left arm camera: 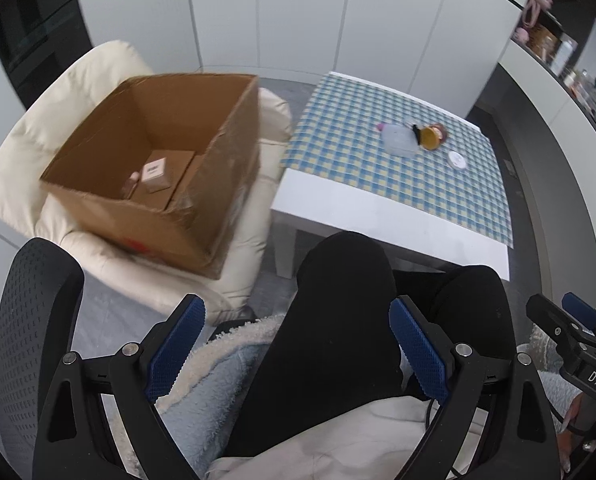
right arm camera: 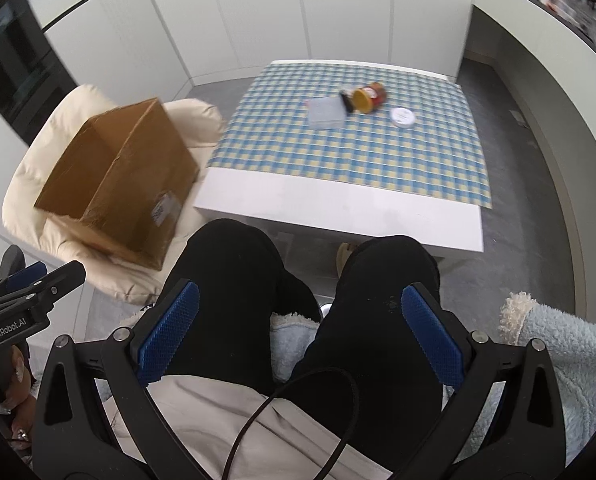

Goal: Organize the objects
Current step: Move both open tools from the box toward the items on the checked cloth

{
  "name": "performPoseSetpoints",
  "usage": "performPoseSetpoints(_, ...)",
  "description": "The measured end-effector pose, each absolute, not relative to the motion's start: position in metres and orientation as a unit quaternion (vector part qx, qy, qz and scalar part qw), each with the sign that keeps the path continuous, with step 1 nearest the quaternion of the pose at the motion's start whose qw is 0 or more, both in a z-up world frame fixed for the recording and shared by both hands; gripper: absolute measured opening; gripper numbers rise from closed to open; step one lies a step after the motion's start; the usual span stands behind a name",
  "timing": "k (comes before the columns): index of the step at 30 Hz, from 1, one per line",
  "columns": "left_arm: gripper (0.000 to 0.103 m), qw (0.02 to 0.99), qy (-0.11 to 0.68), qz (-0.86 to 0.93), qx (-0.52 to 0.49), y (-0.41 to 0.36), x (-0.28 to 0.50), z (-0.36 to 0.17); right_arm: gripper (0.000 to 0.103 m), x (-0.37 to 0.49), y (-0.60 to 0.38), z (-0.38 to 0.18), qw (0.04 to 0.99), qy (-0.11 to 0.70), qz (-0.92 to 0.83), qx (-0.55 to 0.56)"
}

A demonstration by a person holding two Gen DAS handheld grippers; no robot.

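open box (left arm camera: 154, 160) sits on armchair (left arm camera: 58, 120), left of counter (left arm camera: 377, 208); jar (left arm camera: 431, 136), container (left arm camera: 397, 142) and tin (left arm camera: 457, 159) lie grouped on counter.

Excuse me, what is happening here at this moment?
A seated person holds two grippers over their lap; the left gripper and right gripper are open and empty. A cardboard box on a cream chair holds small cartons. A jar, a clear container and a round tin lie on the checked table.
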State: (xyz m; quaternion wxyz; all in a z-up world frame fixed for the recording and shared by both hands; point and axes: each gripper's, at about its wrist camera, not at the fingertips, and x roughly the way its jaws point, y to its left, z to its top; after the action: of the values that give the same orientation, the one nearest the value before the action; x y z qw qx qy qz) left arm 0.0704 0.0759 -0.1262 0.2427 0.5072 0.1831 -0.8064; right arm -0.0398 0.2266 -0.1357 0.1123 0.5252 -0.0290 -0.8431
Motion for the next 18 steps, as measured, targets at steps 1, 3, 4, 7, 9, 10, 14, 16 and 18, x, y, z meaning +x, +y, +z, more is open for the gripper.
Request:
performPoseSetpoints(1, 0.094, 0.236, 0.181, -0.808, 0.509, 0.079, 0.067, -0.126, 0.103, -0.039, 0.231, -0.134, 0.106, -0.032, -0.845, 0.524)
performPoseSetpoints(3, 0.094, 0.224, 0.173, -0.81, 0.513, 0.087, 0.059, -0.128, 0.103, -0.037, 0.24, -0.133, 0.093, -0.035, -0.848, 0.521)
performPoseSetpoints(4, 0.094, 0.219, 0.169, -0.811, 0.515, 0.091, 0.056, -0.129, 0.103, -0.036, 0.245, -0.133, 0.086, -0.037, -0.849, 0.52)
performPoseSetpoints(7, 0.094, 0.202, 0.156, -0.813, 0.524, 0.105, 0.047, -0.132, 0.103, -0.036, 0.256, -0.134, 0.07, -0.039, -0.85, 0.52)
performPoseSetpoints(9, 0.094, 0.193, 0.148, -0.813, 0.529, 0.113, 0.041, -0.133, 0.103, -0.035, 0.264, -0.135, 0.058, -0.041, -0.853, 0.517)
performPoseSetpoints(10, 0.094, 0.19, 0.146, -0.814, 0.53, 0.116, 0.039, -0.134, 0.103, -0.035, 0.268, -0.135, 0.053, -0.043, -0.854, 0.516)
performPoseSetpoints(14, 0.094, 0.186, 0.126, -0.816, 0.532, 0.126, 0.025, -0.136, 0.103, -0.038, 0.28, -0.138, 0.038, -0.057, -0.855, 0.514)
performPoseSetpoints(16, 0.094, 0.184, 0.114, -0.817, 0.534, 0.13, 0.018, -0.137, 0.103, -0.04, 0.286, -0.141, 0.035, -0.064, -0.855, 0.514)
performPoseSetpoints(18, 0.094, 0.18, 0.104, -0.818, 0.535, 0.134, 0.008, -0.138, 0.103, -0.044, 0.288, -0.145, 0.033, -0.068, -0.854, 0.515)
